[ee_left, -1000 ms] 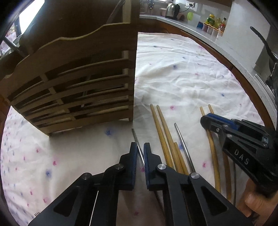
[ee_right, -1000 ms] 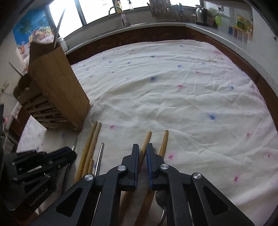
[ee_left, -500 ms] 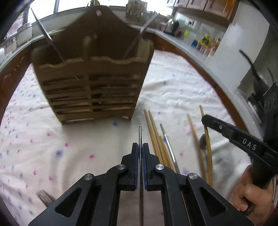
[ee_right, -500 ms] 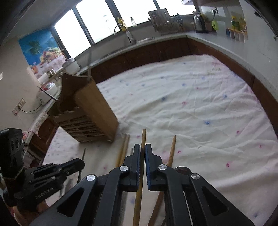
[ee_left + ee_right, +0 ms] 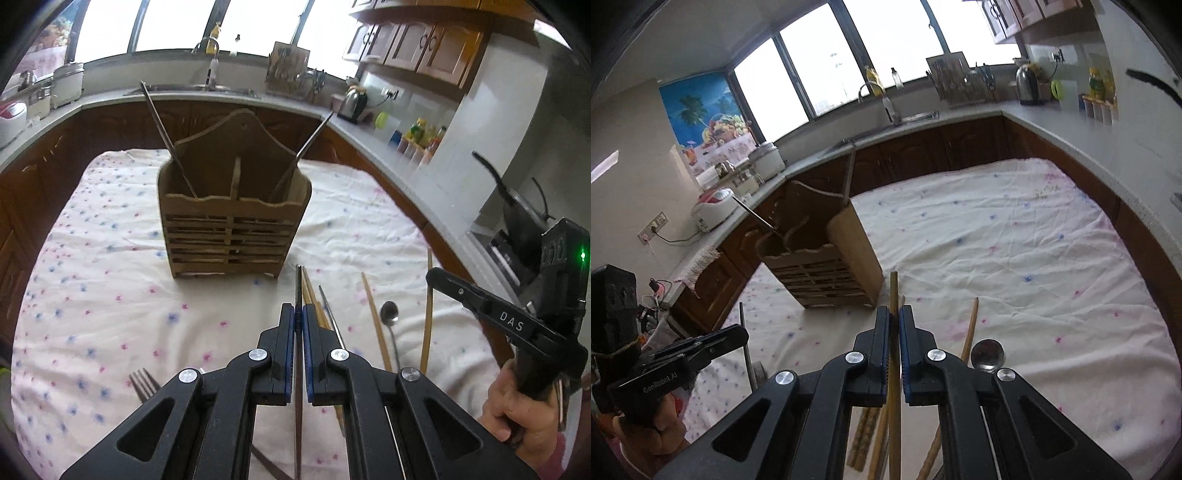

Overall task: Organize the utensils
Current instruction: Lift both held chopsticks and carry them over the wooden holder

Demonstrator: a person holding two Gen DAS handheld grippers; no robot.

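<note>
Left wrist view: left gripper (image 5: 299,314) clamps a metal chopstick (image 5: 298,284) pointing upward at the holder (image 5: 229,225), frame centre; right gripper (image 5: 894,325) clamps a wooden chopstick (image 5: 894,291).

Home kitchen | sink with faucet (image 5: 877,96) under windows (image 5: 886,48) at 12 o'clock | electric kettle (image 5: 1027,88) at 1 | rice cooker (image 5: 714,212) at 9 | wooden cabinets (image 5: 417,40) overhead
</note>
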